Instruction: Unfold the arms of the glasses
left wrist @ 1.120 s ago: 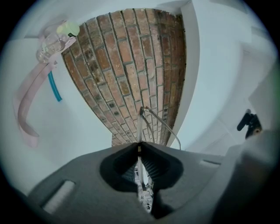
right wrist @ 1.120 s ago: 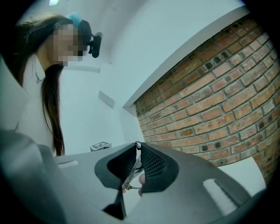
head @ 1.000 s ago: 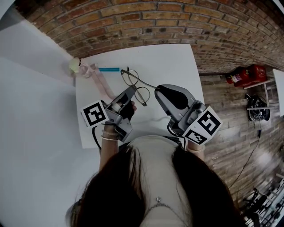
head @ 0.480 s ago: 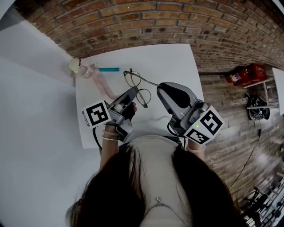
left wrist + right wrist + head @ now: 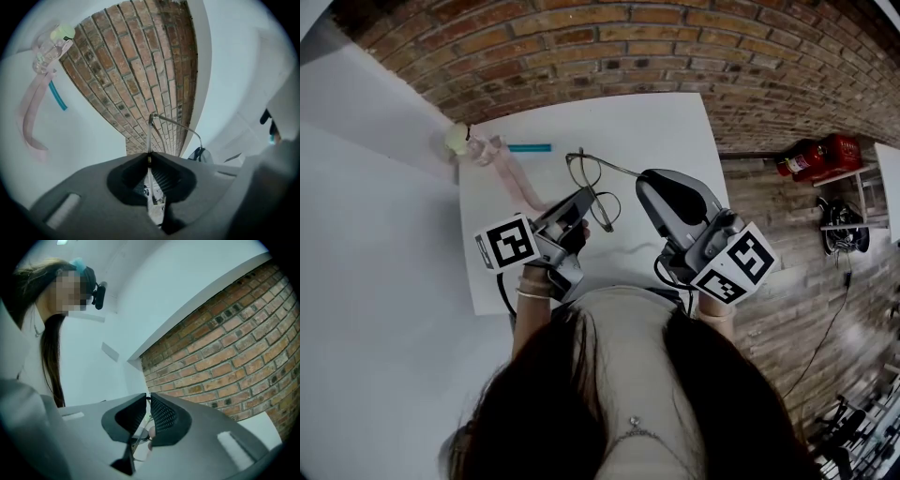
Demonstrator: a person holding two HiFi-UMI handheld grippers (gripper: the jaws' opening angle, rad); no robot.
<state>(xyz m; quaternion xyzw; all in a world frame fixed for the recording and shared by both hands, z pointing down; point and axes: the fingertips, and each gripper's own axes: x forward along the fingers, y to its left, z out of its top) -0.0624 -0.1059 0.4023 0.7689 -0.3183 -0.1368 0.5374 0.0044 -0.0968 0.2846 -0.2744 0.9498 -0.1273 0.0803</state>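
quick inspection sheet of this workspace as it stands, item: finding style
surface: white table, mostly bare
job's things: glasses held up between both grippers, one arm swung out toward the right gripper; the other arm cannot be made out
clutter: teal pen, pink strap and a yellow-green capped item at the far left of the table
grippers: left gripper shut on the glasses frame; right gripper shut on the swung-out arm
cables: dark cable trailing on the floor at right; none on the table
surroundings: brick wall beyond the table, red canister on the floor at right
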